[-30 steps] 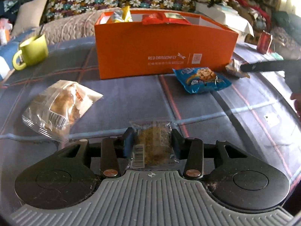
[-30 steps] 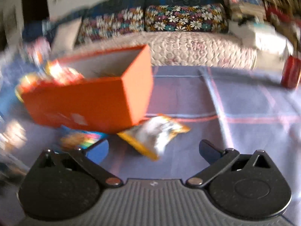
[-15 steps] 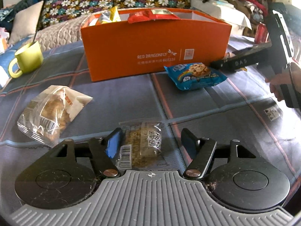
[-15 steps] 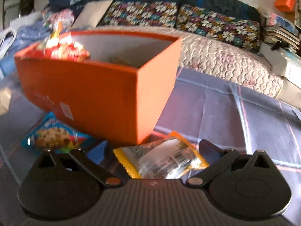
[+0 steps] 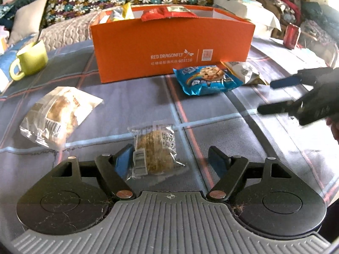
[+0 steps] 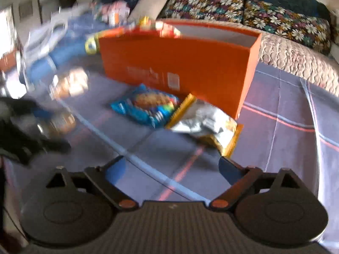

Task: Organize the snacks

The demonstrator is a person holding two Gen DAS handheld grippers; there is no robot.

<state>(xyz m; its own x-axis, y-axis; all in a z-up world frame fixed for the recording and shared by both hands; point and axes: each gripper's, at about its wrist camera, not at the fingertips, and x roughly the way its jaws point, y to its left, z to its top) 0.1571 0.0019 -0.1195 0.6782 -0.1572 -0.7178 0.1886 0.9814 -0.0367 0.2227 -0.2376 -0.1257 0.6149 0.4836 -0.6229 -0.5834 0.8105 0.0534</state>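
Now the left gripper (image 5: 171,158) sits low over the counter (image 5: 233,139), which is covered in a grey-blue cloth with red and pale stripes, and its jaws have just been opening. A small clear packet of oat cake (image 5: 154,148) lies flat between them: it sits just beside the blue pad of the left finger, and the right finger stands clear of it, so nothing is gripped. To the left of it lies a larger clear bag with a pastry (image 5: 57,116), apart from the gripper. Farther back stands an orange box (image 5: 169,50), open at the top, with a red packet and a yellow one showing over its rim. Just in front of the box's right half lies a blue cookie packet (image 5: 207,80), and beside that, near the box's right corner, a crumpled silver and yellow bag (image 5: 243,71). A green mug (image 5: 31,59) stands to the left of the box, and a red can (image 5: 293,36) stands far off to the right. The right gripper (image 5: 275,95) comes in from the right edge of the left view, blurred, held off the cloth short of the silver bag. In its own view the right gripper (image 6: 171,169) has wide jaws that have just been closing a little, with only cloth between them; the silver and yellow bag (image 6: 205,124) lies just ahead of the right finger, untouched.
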